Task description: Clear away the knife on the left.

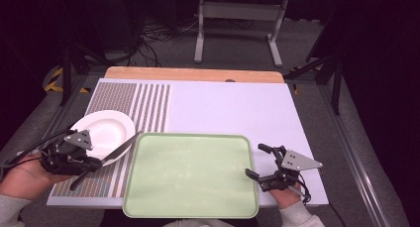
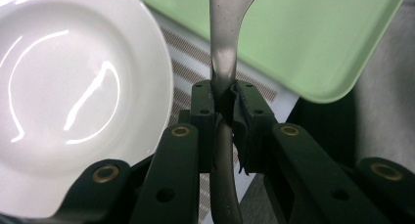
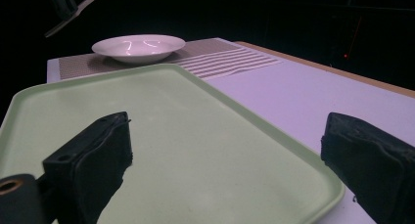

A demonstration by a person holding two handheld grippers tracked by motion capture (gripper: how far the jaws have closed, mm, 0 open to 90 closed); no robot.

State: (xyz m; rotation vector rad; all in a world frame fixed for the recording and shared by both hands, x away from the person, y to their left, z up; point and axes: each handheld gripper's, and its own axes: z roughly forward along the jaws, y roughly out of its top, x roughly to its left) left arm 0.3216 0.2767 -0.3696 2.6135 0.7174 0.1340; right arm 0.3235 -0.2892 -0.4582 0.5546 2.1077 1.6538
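The desk [image 1: 237, 108] carries a pale lavender board with a patch of brown stripes and fine dots at its left end; a strip of bare wood shows along its far edge. Beyond it, on the grey floor, stands a grey metal frame [image 1: 237, 19] with loose cables beside it.

A light green tray [image 1: 190, 175] lies at the near edge of the board, between the two hands, its surface bare. In the right gripper view the tray [image 3: 161, 126] stretches away toward the plate, its raised rim just beside the lavender surface.

A white plate [image 1: 106, 130] rests on the patterned patch, just beyond the tray's far left corner. It is shallow with a broad rim, and light glints in its well in the left gripper view [image 2: 78, 101].

The left gripper [image 1: 81, 162], held in the person's left hand [image 1: 25, 177], sits near the plate's near edge. Its fingers [image 2: 203, 106] are clamped on the handle of a metal knife [image 1: 116, 151], whose blade slants across the plate's rim toward the tray's far left corner. In the left gripper view the knife [image 2: 225, 48] runs straight up between the pads.

The right gripper [image 1: 260, 162] rests just beside the tray's right edge, fingers [image 3: 93, 155] spread wide apart and holding nothing.
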